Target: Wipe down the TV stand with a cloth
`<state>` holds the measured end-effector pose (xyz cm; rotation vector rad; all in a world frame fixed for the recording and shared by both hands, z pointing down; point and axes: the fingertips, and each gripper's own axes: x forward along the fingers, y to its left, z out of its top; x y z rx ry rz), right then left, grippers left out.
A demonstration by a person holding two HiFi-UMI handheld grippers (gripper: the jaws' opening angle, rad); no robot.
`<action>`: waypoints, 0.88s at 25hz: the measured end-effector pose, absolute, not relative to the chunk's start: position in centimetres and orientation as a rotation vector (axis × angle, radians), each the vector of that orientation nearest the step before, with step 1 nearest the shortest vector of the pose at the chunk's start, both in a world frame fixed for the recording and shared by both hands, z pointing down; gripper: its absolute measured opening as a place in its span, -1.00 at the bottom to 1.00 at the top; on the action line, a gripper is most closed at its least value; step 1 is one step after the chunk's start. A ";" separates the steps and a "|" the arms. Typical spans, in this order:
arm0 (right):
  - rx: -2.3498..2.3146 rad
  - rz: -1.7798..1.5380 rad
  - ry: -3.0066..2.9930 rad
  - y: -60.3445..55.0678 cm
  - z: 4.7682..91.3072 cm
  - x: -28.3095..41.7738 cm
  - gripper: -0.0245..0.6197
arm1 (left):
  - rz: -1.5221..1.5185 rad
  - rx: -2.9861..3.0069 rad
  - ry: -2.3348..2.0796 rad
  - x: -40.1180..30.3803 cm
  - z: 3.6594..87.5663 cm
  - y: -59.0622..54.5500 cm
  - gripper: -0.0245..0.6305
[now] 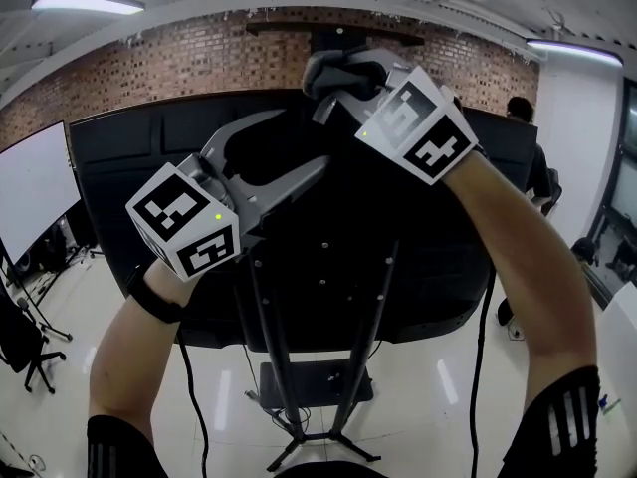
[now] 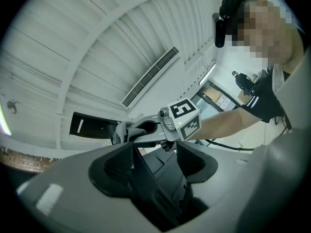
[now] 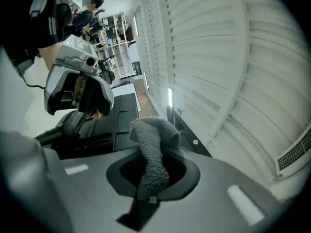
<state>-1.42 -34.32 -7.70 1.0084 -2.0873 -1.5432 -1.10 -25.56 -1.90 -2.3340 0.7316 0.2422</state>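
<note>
Right gripper [image 3: 148, 191] fingers clamp grey cloth [image 3: 153, 147], bunched past tips.

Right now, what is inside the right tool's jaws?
A grey cloth is clamped in the right tool, and a folded wad of it bunches out beyond the jaws. The tool's own grey body covers how far the cloth runs down between them.

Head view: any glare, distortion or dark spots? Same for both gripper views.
Head view: fisheye bend, ceiling light blown out, TV back nearly featureless black. Left gripper view: bright ceiling, dark near jaws. Right gripper view: cloth sharp, corners vignetted.
</note>
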 end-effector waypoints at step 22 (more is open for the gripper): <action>0.767 -1.620 -1.601 -34.9 13.9 -1.5 -0.80 | 0.214 -2.283 0.776 -1.3 9.8 -23.2 -0.01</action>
